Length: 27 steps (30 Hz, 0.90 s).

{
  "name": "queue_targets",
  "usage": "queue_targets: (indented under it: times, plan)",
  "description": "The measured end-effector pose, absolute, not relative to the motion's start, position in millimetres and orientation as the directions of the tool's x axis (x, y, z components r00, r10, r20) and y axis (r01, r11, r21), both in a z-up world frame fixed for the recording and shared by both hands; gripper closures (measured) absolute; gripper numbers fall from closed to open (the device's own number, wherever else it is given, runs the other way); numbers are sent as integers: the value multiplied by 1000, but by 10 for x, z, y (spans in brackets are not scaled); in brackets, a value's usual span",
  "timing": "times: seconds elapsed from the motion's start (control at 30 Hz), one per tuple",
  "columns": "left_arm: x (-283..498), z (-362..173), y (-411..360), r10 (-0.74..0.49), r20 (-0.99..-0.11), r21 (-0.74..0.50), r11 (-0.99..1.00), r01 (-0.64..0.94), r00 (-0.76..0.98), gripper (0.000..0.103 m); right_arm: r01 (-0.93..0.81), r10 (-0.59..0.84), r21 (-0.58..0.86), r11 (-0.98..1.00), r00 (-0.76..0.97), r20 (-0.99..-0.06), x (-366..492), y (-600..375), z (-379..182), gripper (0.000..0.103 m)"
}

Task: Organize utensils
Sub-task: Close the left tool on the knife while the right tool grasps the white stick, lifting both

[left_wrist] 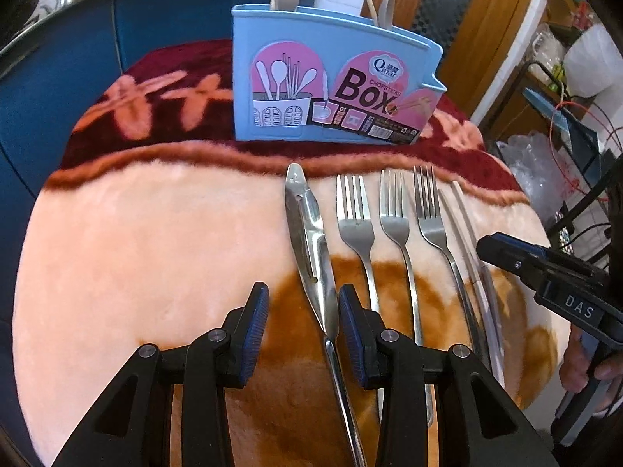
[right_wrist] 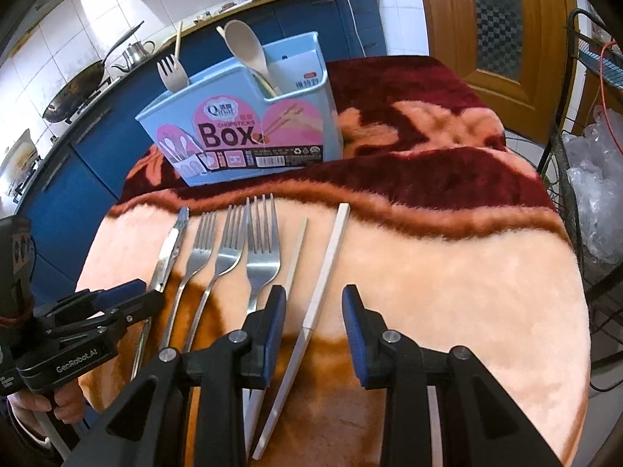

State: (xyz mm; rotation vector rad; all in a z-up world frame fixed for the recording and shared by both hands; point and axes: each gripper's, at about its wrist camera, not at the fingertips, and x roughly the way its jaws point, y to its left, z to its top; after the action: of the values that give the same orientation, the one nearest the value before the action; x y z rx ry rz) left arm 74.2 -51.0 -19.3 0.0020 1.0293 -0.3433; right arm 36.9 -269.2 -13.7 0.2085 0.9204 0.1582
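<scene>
The big fluffy blanket (left_wrist: pixel 155 253) is lying under both tongs, and everything is sitting on it. The blue box (left_wrist: pixel 249 31) is standing up past the tips of both tongs, well apart from them. A pale fork (right_wrist: pixel 171 72), a wooden spoon (right_wrist: pixel 245 44) and one thin stick (right_wrist: pixel 178 39) are already poking out of it, so I am thinking a little bit of the job is done.

Most of it is waiting. The left tongs (left_wrist: pixel 303 295) are hanging open over a long shiny clip (left_wrist: pixel 307 225). The clip is lying between the fingers, but the pads are not squeezing it. Three metal forks (left_wrist: pixel 395 222) are lying in a row just to the right of the left tongs. The right tongs (right_wrist: pixel 313 295) are also standing open and grabbing nothing. A white chopstick (right_wrist: pixel 335 241) is lying between their fingers, and a second chopstick (right_wrist: pixel 296 257) is passing just beside the left finger. So six things are lying flat, and all of them are needing to go into the box.

Now the words. The box sticker is saying "Box" in big letters, "CHOPSTICKS" in small ones, and what is looking like "Qinar" on top. The side of the right tongs is showing "DAS" (left_wrist: pixel 578 305). The side of the left tongs is showing "GenRobot.AI" (right_wrist: pixel 76 364). The tiny print by the barcode is too small to read.
</scene>
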Motion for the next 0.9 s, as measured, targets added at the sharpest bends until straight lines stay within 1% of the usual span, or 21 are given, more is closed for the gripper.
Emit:
queue_targets:
  times: [0.17, 0.33, 0.4, 0.53, 0.63, 0.7, 0.73, 0.8, 0.9]
  plan:
    - [816, -210, -608, -244, -858, -96, 941, 325, 451, 65, -49, 212, 225, 973, 571, -793, 442, -2701, -180, 70]
    - [894, -205, -586, -254, -879, -117, 936, 333, 403, 65, -71, 220, 218, 973, 550, -806, 490, -2694, -181, 70]
    - [918, -203, -599, -249, -888, -115, 934, 337, 387, 65, -69, 216, 214, 975, 539, -814, 521, -2696, -177, 75]
    - [986, -192, -589, -260, -901, -138, 931, 339, 348, 66, -50, 238, 247, 968, 503, -831, 596, -2750, -182, 79]
    - [1058, -187, -542, -275, -909, -172, 932, 319, 313, 73, -26, 259, 280, 960, 465, -846, 660, -2796, -188, 81]
    - [1099, -184, -517, -281, -913, -187, 933, 308, 296, 80, -19, 266, 288, 957, 448, -853, 698, -2808, -198, 83]
    - [1117, -182, -504, -286, -912, -196, 933, 302, 293, 81, -17, 267, 290, 957, 442, -856, 712, -2813, -204, 84]
    - [1120, -184, -484, -300, -906, -212, 932, 293, 299, 85, -13, 264, 287, 958, 436, -860, 723, -2817, -207, 89]
    - [1078, -180, -437, -322, -888, -231, 930, 287, 328, 86, -5, 262, 290, 957, 447, -855, 699, -2820, -206, 92]
